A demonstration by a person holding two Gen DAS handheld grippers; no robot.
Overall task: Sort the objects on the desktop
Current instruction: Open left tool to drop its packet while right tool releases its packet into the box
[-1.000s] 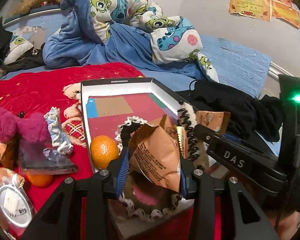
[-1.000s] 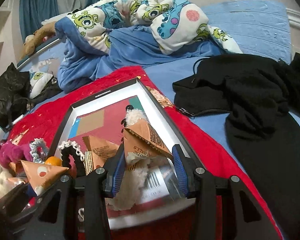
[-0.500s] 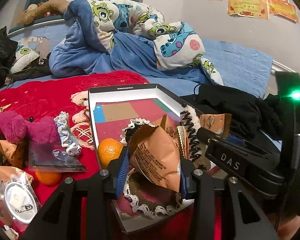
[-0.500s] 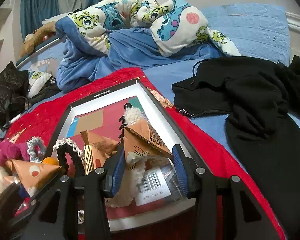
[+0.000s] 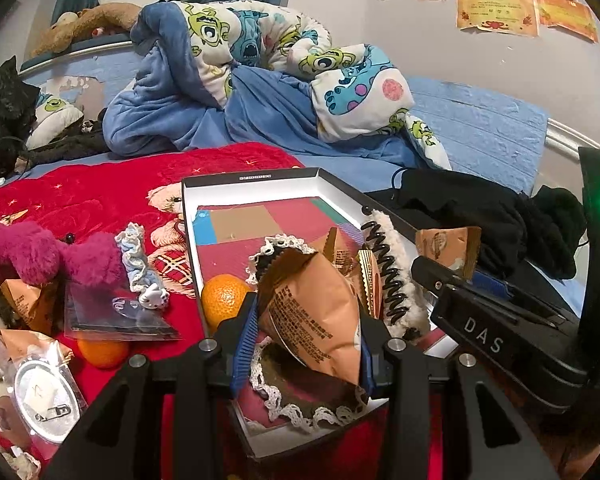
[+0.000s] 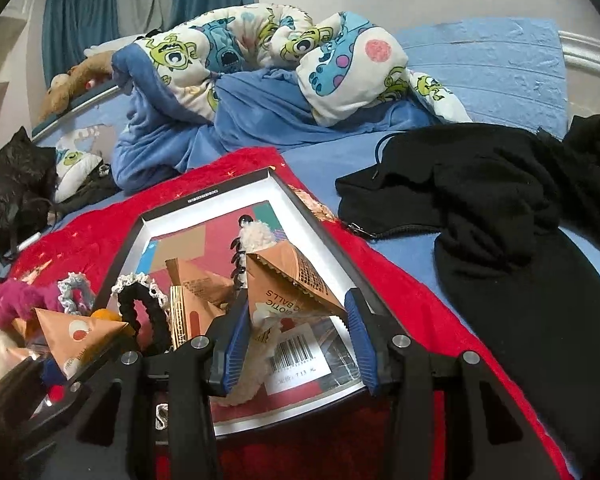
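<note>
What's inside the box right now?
In the box: an orange, lace scrunchie, fuzzy claw clip and brown packets. The held packets cover whatever lies beneath.

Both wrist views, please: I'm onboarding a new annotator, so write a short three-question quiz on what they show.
1. True or false: the left gripper is shut on an orange snack packet.
2. What does the right gripper hold? A) a tangerine B) a triangular orange snack packet C) a black scrunchie
3. Fill in: the tangerine nearer the left gripper lies inside the shallow ____.

Key: 1 true. 2 B. 3 box; the other tangerine lies outside it, on the red blanket.
</note>
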